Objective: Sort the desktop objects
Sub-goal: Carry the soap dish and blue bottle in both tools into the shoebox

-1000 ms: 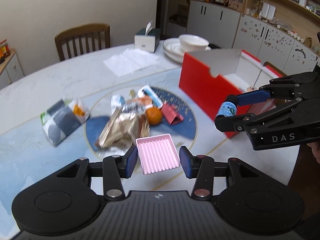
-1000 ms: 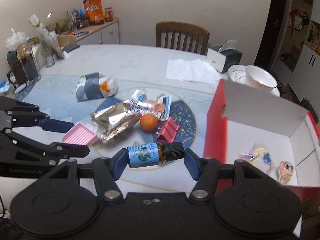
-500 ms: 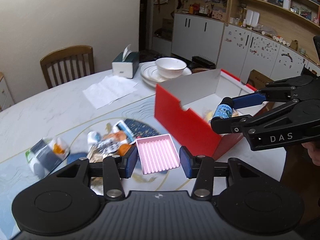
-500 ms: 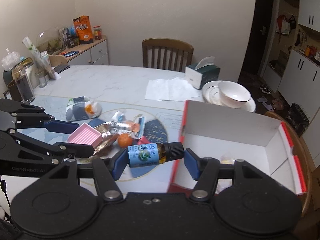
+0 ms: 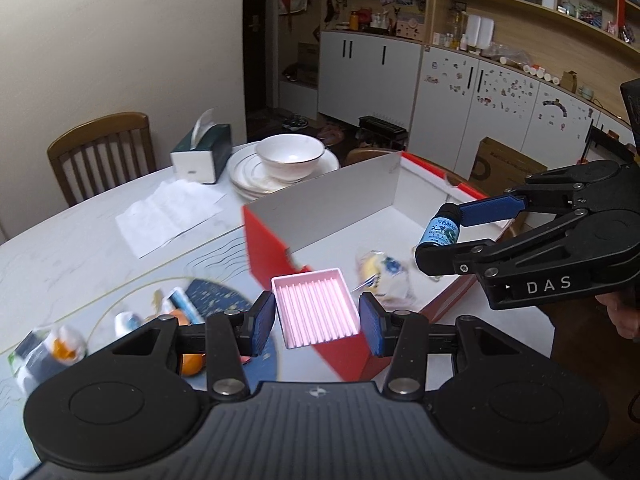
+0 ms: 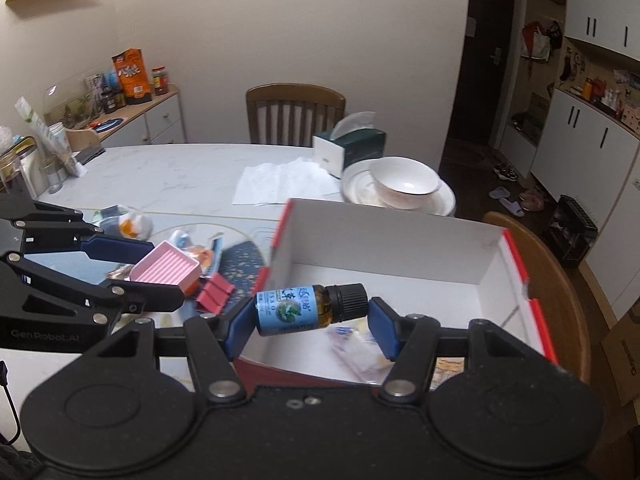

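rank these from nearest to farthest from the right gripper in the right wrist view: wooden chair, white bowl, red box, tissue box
1. red box: directly under and ahead of the right gripper, which holds a small bottle over it.
2. white bowl: just beyond the box's far wall, on stacked plates.
3. tissue box: behind the bowl, slightly left.
4. wooden chair: at the table's far edge, against the wall.

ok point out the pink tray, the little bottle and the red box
pink tray (image 5: 316,310), left wrist view, ribbed inner floor
little bottle (image 6: 290,310), right wrist view, blue label
red box (image 6: 396,246), right wrist view, white far inner wall
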Action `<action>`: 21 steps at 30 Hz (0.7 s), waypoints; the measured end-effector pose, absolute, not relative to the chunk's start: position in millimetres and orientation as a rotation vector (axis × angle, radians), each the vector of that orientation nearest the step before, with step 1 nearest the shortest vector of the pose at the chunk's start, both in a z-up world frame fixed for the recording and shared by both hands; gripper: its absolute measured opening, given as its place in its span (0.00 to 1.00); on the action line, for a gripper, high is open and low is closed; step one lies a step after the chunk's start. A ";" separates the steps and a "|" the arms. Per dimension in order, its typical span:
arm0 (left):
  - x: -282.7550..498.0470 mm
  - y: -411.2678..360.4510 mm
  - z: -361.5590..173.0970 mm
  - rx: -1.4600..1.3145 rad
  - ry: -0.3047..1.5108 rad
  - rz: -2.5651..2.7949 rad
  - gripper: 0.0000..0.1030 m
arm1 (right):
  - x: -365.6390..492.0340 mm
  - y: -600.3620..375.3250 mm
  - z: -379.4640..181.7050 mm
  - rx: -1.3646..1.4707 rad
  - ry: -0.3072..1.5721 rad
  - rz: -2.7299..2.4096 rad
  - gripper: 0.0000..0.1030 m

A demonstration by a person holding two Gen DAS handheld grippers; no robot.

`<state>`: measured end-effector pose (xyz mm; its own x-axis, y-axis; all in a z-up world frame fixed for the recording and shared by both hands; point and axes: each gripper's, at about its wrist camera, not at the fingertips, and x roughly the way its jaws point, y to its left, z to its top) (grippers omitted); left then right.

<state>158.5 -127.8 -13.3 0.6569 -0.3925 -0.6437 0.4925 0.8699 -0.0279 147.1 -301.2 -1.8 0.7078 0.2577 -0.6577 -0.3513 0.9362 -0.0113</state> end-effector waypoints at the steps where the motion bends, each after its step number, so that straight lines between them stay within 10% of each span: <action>1: 159.3 -133.3 -13.4 0.157 0.690 -0.507 0.44 | 148.4 -306.2 -2.4 -0.139 0.708 0.335 0.58; 21: 200.8 -211.8 -28.4 0.231 0.724 -0.520 0.44 | 182.0 -378.9 -22.5 -0.132 0.752 0.292 0.58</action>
